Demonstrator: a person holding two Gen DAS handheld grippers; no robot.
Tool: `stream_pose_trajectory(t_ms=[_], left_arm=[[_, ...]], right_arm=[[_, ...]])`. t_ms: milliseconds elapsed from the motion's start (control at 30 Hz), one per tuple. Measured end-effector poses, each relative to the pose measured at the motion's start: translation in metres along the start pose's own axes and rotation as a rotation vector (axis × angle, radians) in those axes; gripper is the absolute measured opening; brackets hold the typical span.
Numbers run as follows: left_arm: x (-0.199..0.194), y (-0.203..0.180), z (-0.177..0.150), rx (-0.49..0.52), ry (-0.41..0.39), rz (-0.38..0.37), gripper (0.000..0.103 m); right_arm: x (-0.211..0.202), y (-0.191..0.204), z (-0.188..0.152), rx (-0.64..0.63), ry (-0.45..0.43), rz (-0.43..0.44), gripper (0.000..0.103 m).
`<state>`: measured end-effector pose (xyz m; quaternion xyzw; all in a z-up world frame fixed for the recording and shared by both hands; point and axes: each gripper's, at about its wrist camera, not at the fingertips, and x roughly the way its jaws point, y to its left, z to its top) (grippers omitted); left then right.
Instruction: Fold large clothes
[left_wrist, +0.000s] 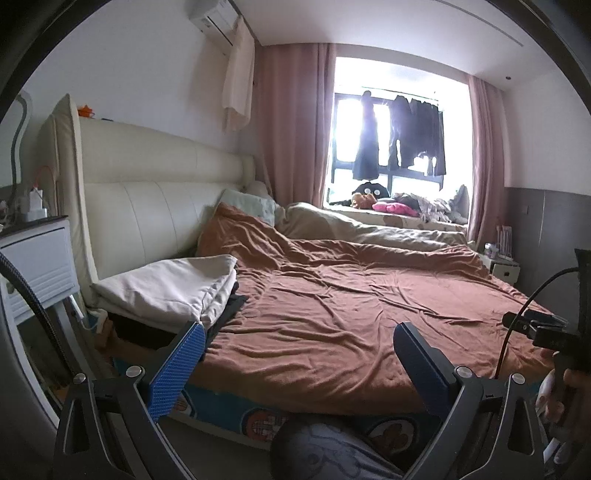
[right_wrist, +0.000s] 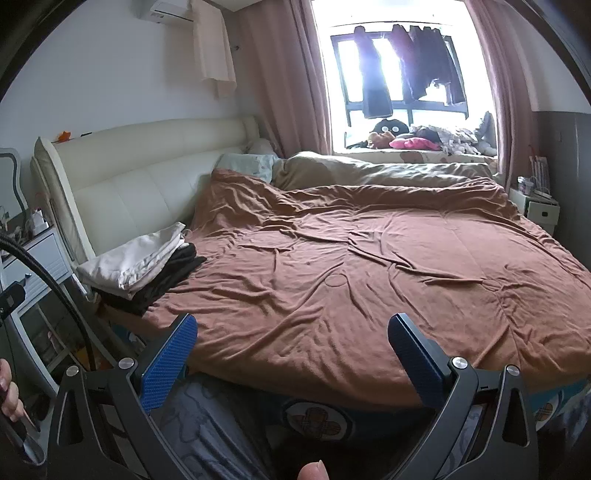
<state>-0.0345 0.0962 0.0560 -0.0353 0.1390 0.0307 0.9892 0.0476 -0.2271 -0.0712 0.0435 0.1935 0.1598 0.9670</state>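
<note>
A folded cream garment (left_wrist: 166, 288) lies on a folded black garment (left_wrist: 231, 308) at the near left corner of the bed, by the headboard. The same stack shows in the right wrist view, cream (right_wrist: 136, 262) over black (right_wrist: 173, 277). My left gripper (left_wrist: 299, 332) is open and empty, held off the bed's near edge, to the right of the stack. My right gripper (right_wrist: 291, 325) is open and empty, held above the near edge of the brown blanket (right_wrist: 351, 266). No garment lies spread on the blanket.
The bed has a cream headboard (left_wrist: 155, 206), a beige duvet (left_wrist: 362, 229) and a pillow (right_wrist: 247, 164) at the far side. A white nightstand (left_wrist: 37, 266) stands at left, another (right_wrist: 535, 206) at right. Dark clothes (right_wrist: 406, 62) hang in the window. My patterned trouser leg (right_wrist: 207, 428) is below.
</note>
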Motion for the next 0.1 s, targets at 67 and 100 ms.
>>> stream_pose_trajectory(t_ms=[67,100], left_arm=[[0.0003,0.0004,-0.0001,0.0,0.0,0.004,0.102],[0.0006,0.0007,0.0,-0.002,-0.001,0.008,0.102]], right_arm=[[-0.0007,-0.0019,-0.0003,0.003,0.0,0.0,0.103],[-0.0012,-0.003,0.0,0.007,-0.001,0.001,0.103]])
